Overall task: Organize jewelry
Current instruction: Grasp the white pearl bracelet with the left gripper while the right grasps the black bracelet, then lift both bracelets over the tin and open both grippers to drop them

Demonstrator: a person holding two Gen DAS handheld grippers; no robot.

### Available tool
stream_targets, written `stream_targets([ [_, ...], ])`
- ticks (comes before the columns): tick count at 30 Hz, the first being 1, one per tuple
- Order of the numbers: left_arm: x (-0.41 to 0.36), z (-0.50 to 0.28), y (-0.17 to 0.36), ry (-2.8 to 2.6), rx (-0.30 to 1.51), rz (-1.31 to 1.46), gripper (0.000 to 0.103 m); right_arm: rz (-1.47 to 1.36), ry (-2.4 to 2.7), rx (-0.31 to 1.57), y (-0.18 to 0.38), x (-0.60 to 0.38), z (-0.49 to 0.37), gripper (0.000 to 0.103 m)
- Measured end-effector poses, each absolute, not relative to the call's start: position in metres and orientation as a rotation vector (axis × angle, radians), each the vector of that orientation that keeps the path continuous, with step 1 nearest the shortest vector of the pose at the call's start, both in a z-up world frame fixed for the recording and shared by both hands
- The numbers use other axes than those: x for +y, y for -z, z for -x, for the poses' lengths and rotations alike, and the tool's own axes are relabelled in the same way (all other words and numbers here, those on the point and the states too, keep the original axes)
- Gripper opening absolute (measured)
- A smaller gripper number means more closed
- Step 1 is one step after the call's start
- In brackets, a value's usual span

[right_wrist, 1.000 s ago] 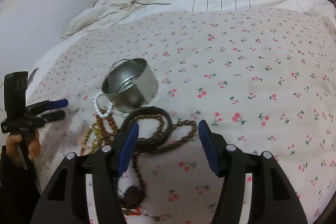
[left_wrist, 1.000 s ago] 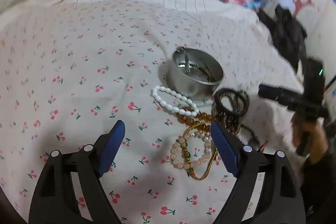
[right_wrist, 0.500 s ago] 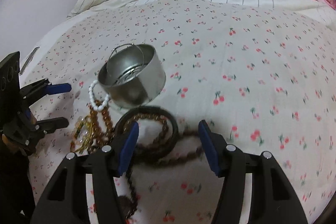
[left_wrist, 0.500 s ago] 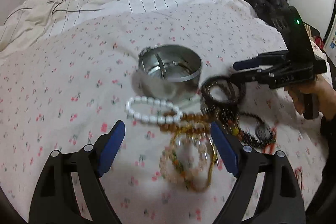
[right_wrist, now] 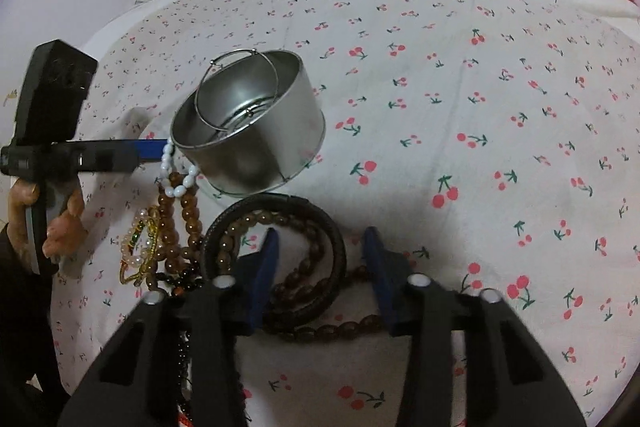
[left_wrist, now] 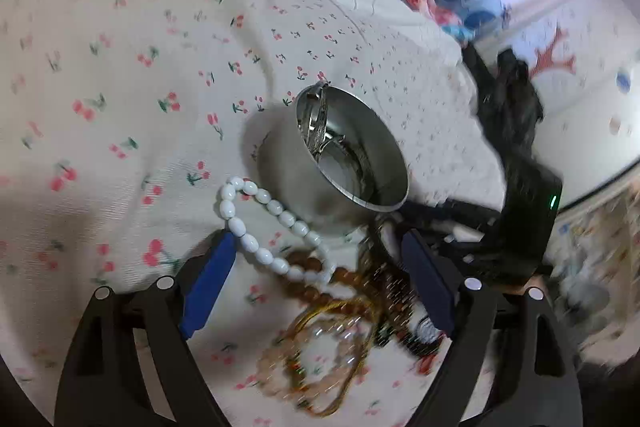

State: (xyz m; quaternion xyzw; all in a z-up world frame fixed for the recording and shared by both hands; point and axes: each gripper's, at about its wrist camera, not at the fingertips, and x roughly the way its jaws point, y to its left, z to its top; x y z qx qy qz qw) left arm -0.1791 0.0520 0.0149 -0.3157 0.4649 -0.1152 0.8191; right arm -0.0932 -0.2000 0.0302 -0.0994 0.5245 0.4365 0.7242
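The left gripper (left_wrist: 316, 283) is held open over a white bead bracelet (left_wrist: 268, 223); the right gripper (right_wrist: 320, 267) is spread, empty, over a black cord bracelet (right_wrist: 276, 255). Just beyond, a metal tin (right_wrist: 248, 123) is seen holding thin bangles. Most jewelry is judged unsorted, tangled on the cherry-print bedsheet (right_wrist: 480, 107). The near pile is blurred and partly hidden.
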Motion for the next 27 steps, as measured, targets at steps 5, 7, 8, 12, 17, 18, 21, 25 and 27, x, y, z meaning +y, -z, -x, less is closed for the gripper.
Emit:
stream_targets([
  [5,0.045,0.173,-0.004,0.175,1.026,0.678,0.056,0.193,-0.964,1.164,-0.028,-0.203,0.095,0.011],
  [7,0.051,0.175,0.001,0.149,1.044,0.694,0.011,0.183,-0.960,1.151,-0.032,-0.203,0.098,0.011],
  [8,0.056,0.176,0.002,0.143,1.038,0.709,0.008,0.176,-0.960,1.145,-0.033,-0.205,0.096,0.011],
  [12,0.060,0.180,-0.008,0.163,0.989,0.728,0.007,0.115,-0.968,1.127,-0.047,-0.214,0.095,0.011],
  [17,0.057,0.186,-0.030,0.200,0.930,0.718,0.007,0.003,-0.977,1.122,-0.059,-0.229,0.088,0.011],
  [18,0.057,0.187,-0.037,0.209,0.904,0.713,0.007,-0.037,-0.982,1.118,-0.062,-0.232,0.085,0.011],
  [21,0.053,0.183,-0.064,0.235,0.842,0.684,0.007,-0.045,-0.975,1.058,-0.079,-0.229,0.084,0.011],
  [25,0.048,0.175,-0.089,0.277,0.783,0.675,0.007,0.102,-0.917,0.935,-0.110,-0.203,0.094,0.011],
  [27,0.045,0.167,-0.092,0.291,0.776,0.683,0.007,0.271,-0.852,0.850,-0.119,-0.179,0.101,0.011],
])
